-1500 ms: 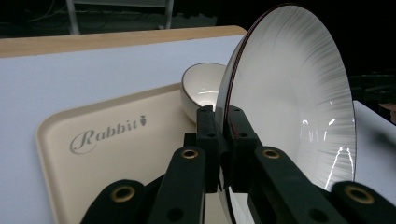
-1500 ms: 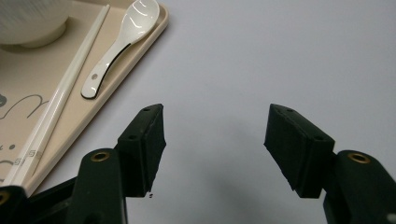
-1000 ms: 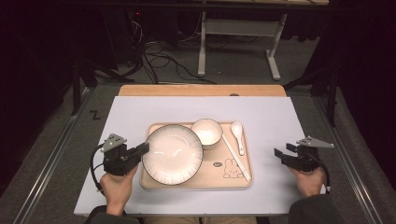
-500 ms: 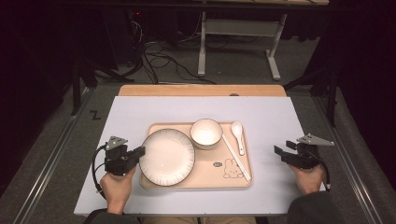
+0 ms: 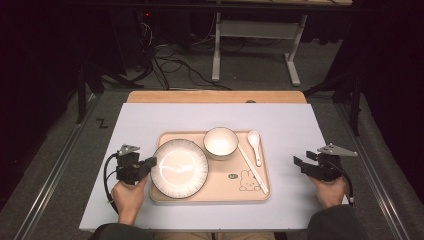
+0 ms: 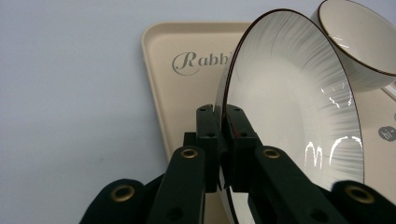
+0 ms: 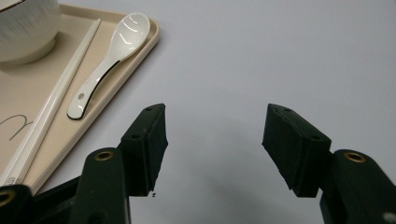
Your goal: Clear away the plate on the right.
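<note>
The left gripper (image 6: 220, 140) has its jaws pinched tight on the near-left rim of the plate (image 5: 179, 167), one pad above the rim and one below it. The plate sits on the left half of the tray (image 5: 260, 196), and seen along the left gripper's jaws it looks nearly flat. Whether its far edge already bears on the tray I cannot tell. The step in hand looks like setting the plate down, so the good way is to lower the held edge gently until the base lies flat. Only then should the jaws open. Let go with the rim raised and the plate would clack down and might skid.

Just far-right of the plate stands the bowl (image 5: 220, 142), rim close to rim. The plate should go straight down, not be pushed towards the bowl, or the two will knock together. Once the jaws part, the gripper should back out to the left, level with the table (image 5: 300, 120), so the lower pad does not hook the rim and drag it.

Right of the bowl lie the chopsticks (image 5: 252, 169) and the spoon (image 5: 255, 145), well clear of this work. The right gripper (image 5: 306, 167) rests at the table's right side, jaws wide apart and holding nothing; it had best stay there.
</note>
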`<action>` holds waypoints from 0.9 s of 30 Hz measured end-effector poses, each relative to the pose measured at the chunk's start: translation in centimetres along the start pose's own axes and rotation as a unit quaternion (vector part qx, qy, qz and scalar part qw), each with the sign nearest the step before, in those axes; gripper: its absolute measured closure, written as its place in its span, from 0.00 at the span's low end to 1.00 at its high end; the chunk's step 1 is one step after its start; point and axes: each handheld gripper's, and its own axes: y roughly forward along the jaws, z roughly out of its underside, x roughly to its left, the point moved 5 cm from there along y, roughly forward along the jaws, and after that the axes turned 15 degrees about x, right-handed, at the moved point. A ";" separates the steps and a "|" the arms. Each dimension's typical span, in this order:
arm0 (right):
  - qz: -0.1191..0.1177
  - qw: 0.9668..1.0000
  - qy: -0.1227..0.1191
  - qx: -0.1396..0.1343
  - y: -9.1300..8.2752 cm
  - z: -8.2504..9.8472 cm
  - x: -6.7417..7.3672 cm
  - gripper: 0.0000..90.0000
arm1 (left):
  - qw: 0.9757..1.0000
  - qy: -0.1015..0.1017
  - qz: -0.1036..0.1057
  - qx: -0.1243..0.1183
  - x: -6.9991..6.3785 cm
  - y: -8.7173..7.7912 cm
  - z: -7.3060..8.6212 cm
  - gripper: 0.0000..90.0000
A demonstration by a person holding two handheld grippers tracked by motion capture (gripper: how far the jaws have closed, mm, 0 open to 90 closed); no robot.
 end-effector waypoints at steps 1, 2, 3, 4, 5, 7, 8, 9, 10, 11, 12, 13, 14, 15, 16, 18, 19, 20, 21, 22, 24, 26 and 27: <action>0.001 1.000 -0.002 -0.002 0.0 0.0 0.0 0.45 | 1.000 0.000 -0.001 0.000 0.1 0.1 0.0 0.95; 0.002 1.000 -0.003 -0.001 0.0 0.0 0.0 0.45 | 1.000 -0.002 0.001 -0.001 0.0 0.2 -0.1 0.95; 0.002 1.000 -0.001 -0.001 0.0 0.0 0.0 0.45 | 1.000 0.003 -0.001 0.000 0.0 0.3 -0.1 0.95; 0.002 1.000 0.000 0.000 0.0 0.0 0.0 0.45 | 1.000 0.006 -0.005 -0.003 0.0 0.5 -0.1 0.95; 0.002 1.000 0.000 0.000 0.0 0.0 0.0 0.45 | 1.000 0.009 -0.009 -0.002 0.0 0.7 -0.1 0.95; 0.005 1.000 -0.005 0.000 -0.1 0.0 0.1 0.45 | 1.000 0.012 -0.015 0.002 0.2 1.2 -0.2 0.94; 0.007 1.000 -0.004 -0.002 -0.2 0.0 0.2 0.45 | 1.000 0.013 -0.018 0.001 0.2 1.4 -0.2 0.94; 0.008 1.000 -0.007 -0.005 -0.3 0.0 0.3 0.45 | 1.000 0.016 -0.023 0.005 0.3 1.7 -0.1 0.93; 0.014 1.000 -0.010 -0.005 -0.5 0.1 0.4 0.45 | 0.999 0.018 -0.025 0.009 0.4 1.9 -0.1 0.92; 0.019 1.000 -0.016 -0.005 -0.5 0.1 0.3 0.45 | 0.999 0.021 -0.027 0.012 0.5 2.1 -0.1 0.92; 0.021 1.000 -0.018 -0.006 -0.4 0.0 0.3 0.45 | 0.999 0.019 -0.027 0.013 0.5 2.2 -0.1 0.92; 0.021 1.000 -0.013 -0.001 -0.4 0.1 0.2 0.45 | 0.999 0.020 -0.029 0.016 0.5 2.4 0.0 0.91; 0.019 1.000 -0.010 0.002 -0.4 0.3 0.1 0.45 | 0.999 0.019 -0.028 0.017 0.5 2.5 0.0 0.91; 0.020 1.000 -0.008 0.001 -0.5 0.3 0.1 0.45 | 0.999 0.023 -0.029 0.019 0.4 2.6 0.2 0.91; 0.022 1.000 -0.013 -0.001 -0.6 0.3 0.0 0.45 | 0.999 0.029 -0.031 0.023 0.4 2.7 0.3 0.90; 0.025 1.000 -0.014 -0.002 -0.7 0.4 0.1 0.45 | 0.998 0.036 -0.031 0.031 0.1 3.1 0.6 0.90; 0.024 1.000 -0.013 -0.002 -0.7 0.4 0.1 0.45 | 0.998 0.042 -0.033 0.035 0.0 3.2 0.8 0.89; 0.023 1.000 -0.013 0.001 -0.6 0.4 0.1 0.45 | 0.998 0.043 -0.034 0.037 0.0 3.3 0.9 0.89; 0.024 1.000 -0.016 0.003 -0.5 0.4 0.1 0.45 | 0.998 0.046 -0.038 0.038 0.0 3.4 1.0 0.88; 0.024 1.000 -0.017 0.002 -0.5 0.4 0.1 0.45 | 0.997 0.047 -0.039 0.039 0.1 3.5 1.0 0.88; 0.026 0.999 -0.020 0.002 -0.7 0.4 0.2 0.45 | 0.997 0.046 -0.039 0.038 0.1 3.5 1.0 0.88; 0.025 0.999 -0.019 0.000 -0.7 0.4 0.3 0.45 | 0.997 0.052 -0.041 0.038 0.1 3.6 1.1 0.87; 0.026 0.999 -0.020 0.000 -0.7 0.4 0.2 0.45 | 0.996 0.059 -0.045 0.041 0.1 3.7 1.3 0.87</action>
